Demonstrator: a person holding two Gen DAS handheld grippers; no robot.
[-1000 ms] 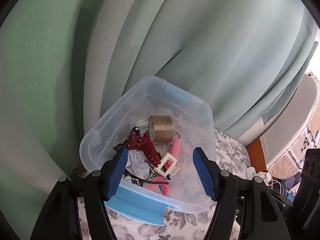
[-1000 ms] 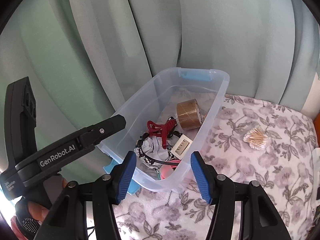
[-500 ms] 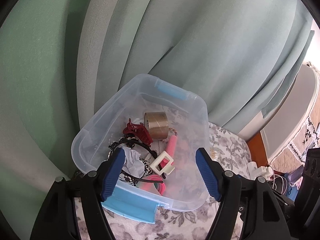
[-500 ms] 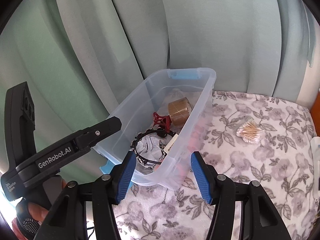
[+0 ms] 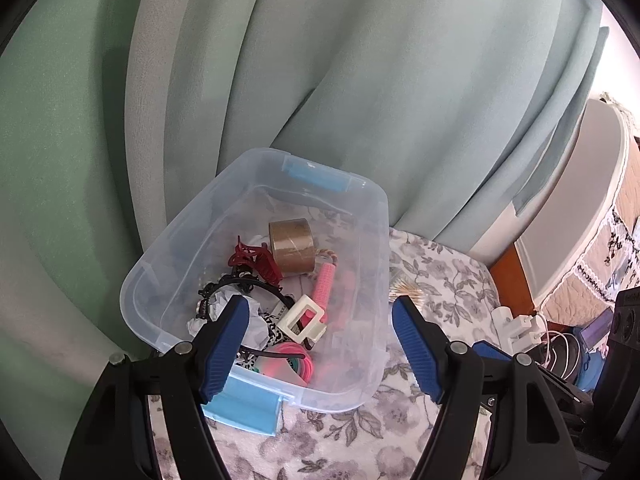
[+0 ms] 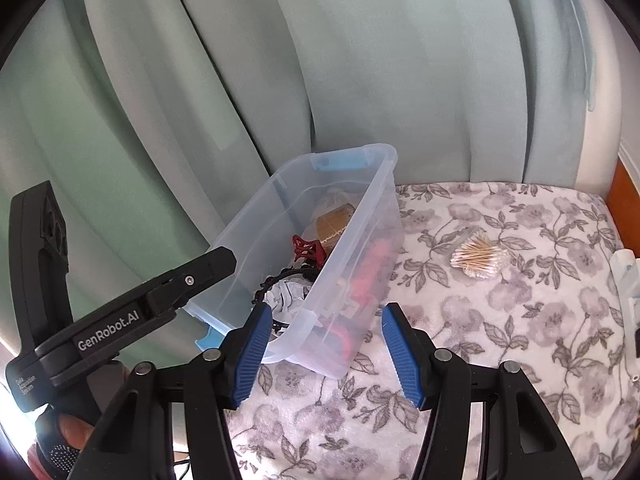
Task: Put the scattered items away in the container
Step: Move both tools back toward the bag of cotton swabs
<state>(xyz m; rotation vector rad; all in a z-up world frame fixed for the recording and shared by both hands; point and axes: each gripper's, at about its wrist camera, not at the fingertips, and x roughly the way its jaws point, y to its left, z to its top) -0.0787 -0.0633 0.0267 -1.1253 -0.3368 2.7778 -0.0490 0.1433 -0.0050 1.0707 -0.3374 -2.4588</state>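
Both views sit farther back from the clear container [image 5: 372, 240] than a second ago, and the red hair claw [image 5: 256, 260] that hung between the left tongs [image 5: 320, 320] now lies inside the container beside the brown tape roll [image 5: 291, 245]. Left tongs are spread wide with nothing between the blue pads, hovering above the container's near end. Right tongs [image 6: 322, 344] are also spread and hold nothing; they hover over the container's near corner and the floral cloth [image 6: 520, 320]. Inside the container lie a pink handle [image 5: 325, 284], a white clip [image 5: 304, 320], a black headband [image 5: 256, 282] and crumpled white fabric [image 5: 256, 320]. A bundle of cotton swabs [image 6: 478, 258] lies on the cloth, well apart from the container, to its right. Green curtains [image 6: 360, 60] hang behind.
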